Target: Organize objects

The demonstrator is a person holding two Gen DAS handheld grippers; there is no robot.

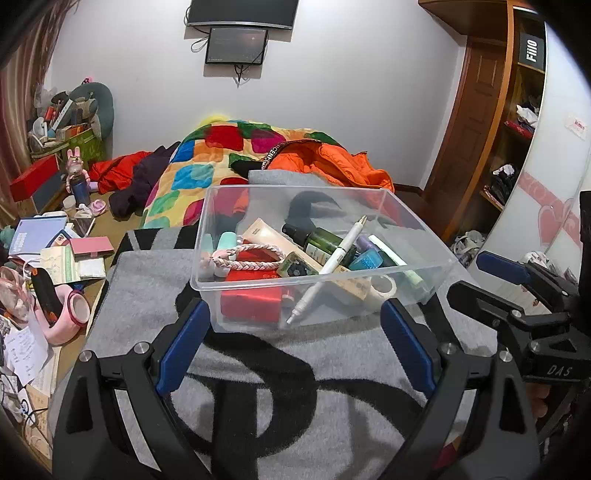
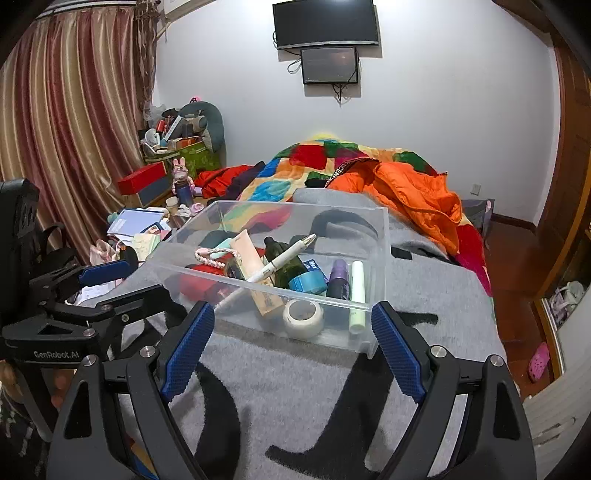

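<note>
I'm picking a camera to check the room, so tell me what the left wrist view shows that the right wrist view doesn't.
Only the left wrist view: the open shelves at right and pink tape rolls on the cluttered floor. Only the right wrist view: the striped curtain and a pink shoe. Both: the clear bin of small items on the grey blanket, the white pen and wall screens.

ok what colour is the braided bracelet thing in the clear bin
Pink and white braided bracelet, lying on the items in the clear bin; the left wrist view shows it best.
</note>
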